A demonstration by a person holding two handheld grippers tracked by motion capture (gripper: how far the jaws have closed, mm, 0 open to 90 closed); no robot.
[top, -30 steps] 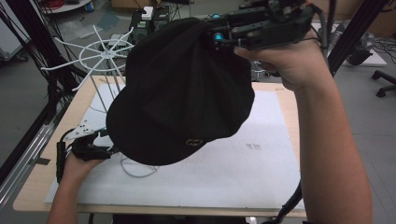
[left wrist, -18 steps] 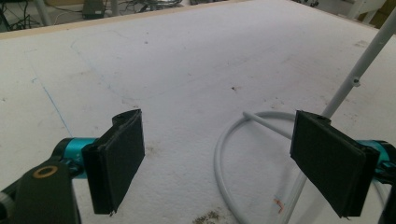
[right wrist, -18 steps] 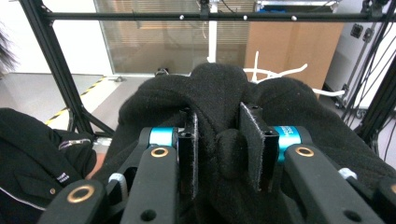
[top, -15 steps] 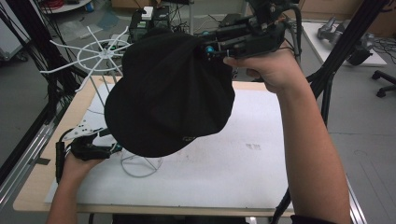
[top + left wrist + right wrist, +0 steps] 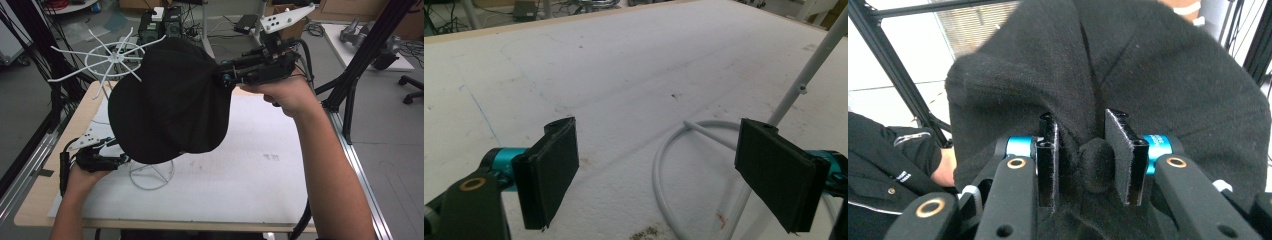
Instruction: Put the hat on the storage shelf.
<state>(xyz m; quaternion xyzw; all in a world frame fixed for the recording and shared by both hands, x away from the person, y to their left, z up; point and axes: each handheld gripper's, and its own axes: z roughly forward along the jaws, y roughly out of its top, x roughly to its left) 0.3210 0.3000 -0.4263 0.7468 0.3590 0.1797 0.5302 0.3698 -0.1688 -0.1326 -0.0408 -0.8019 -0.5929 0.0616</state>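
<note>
A black felt hat point(image 5: 170, 105) hangs in the air over the left half of the table. My right gripper point(image 5: 222, 77) is shut on a fold of it at its right edge. In the right gripper view the pads point(image 5: 1048, 155) pinch a bunch of the hat's cloth point(image 5: 1158, 75). Below the hat stands a white wire stand, with its base ring point(image 5: 150, 175) on the table and its spoked wheel top point(image 5: 107, 60) behind the hat. My left gripper point(image 5: 117, 159) rests low beside the base ring, open. The ring point(image 5: 664, 165) lies between its pads and the stand's pole point(image 5: 804, 85) is by the right pad.
A white mat point(image 5: 260, 170) covers the wooden table. Black frame posts point(image 5: 45, 60) stand along the left edge, and a black tripod leg point(image 5: 360, 65) rises at the right. Boxes and cables lie on the floor beyond the table.
My right gripper has come down and to the left with the hat, lowering it toward the wire stand. The left gripper has stayed by the base ring.
</note>
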